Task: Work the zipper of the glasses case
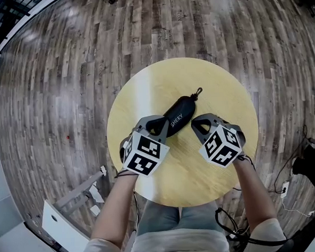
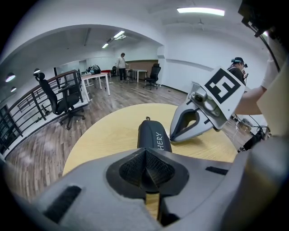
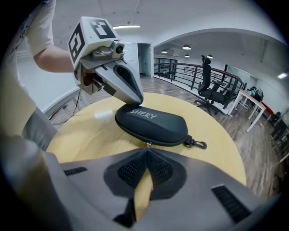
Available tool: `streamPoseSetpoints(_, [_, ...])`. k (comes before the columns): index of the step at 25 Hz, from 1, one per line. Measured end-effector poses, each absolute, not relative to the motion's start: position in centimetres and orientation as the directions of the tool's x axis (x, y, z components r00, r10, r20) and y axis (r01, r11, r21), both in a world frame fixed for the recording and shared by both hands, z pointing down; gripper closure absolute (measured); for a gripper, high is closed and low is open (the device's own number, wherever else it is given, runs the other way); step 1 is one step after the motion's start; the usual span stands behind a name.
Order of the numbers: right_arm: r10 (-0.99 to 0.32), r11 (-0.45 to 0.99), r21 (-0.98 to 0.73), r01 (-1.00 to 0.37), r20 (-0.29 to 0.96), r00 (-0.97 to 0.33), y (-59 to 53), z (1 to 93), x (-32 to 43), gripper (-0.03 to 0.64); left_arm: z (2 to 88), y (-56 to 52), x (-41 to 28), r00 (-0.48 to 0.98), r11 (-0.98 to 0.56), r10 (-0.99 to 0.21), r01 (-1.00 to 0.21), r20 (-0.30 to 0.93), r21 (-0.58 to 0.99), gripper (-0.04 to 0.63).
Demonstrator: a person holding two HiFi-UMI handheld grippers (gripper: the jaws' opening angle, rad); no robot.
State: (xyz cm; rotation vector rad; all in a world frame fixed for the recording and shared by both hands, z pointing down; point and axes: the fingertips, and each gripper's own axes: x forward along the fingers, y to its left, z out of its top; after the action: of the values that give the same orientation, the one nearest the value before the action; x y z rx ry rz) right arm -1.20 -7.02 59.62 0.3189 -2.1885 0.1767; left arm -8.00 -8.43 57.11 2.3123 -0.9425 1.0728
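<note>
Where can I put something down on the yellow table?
The table is bare along its far-left rim beyond the glasses case, on the far right past the clip, and at the near edge. The middle is crowded: left tongs and right tongs flank the case.

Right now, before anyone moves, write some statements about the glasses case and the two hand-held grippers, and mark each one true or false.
1. The glasses case lies on a round wooden table. True.
2. The case is gaping open. False: it is closed.
3. Its clip is at the end farther from the person. True.
4. The left hand-held gripper has its jaws wide apart. False: they are together, with nothing between them.
5. The right hand-held gripper points at the case's side seam, jaws together. True.
</note>
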Motion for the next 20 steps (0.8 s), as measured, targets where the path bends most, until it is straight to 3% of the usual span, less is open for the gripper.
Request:
streamPoseSetpoints(10, [-0.146, 0.939, -0.1, -0.329, 0.751, -0.644, -3.2, 59.6, -5.3, 0.615, 57.1, -8.6, -8.2, 0.477, -0.665, -0.419, -0.741, 0.772, 0.097, 0.589])
streamPoseSetpoints(20, [-0.111, 0.977, -0.013, -0.211, 0.816, -0.567, -4.2, 59.8, 0.9, 0.615, 54.9, -7.6, -6.0, 0.568, -0.691, -0.396, -0.702, 0.721, 0.173, 0.589])
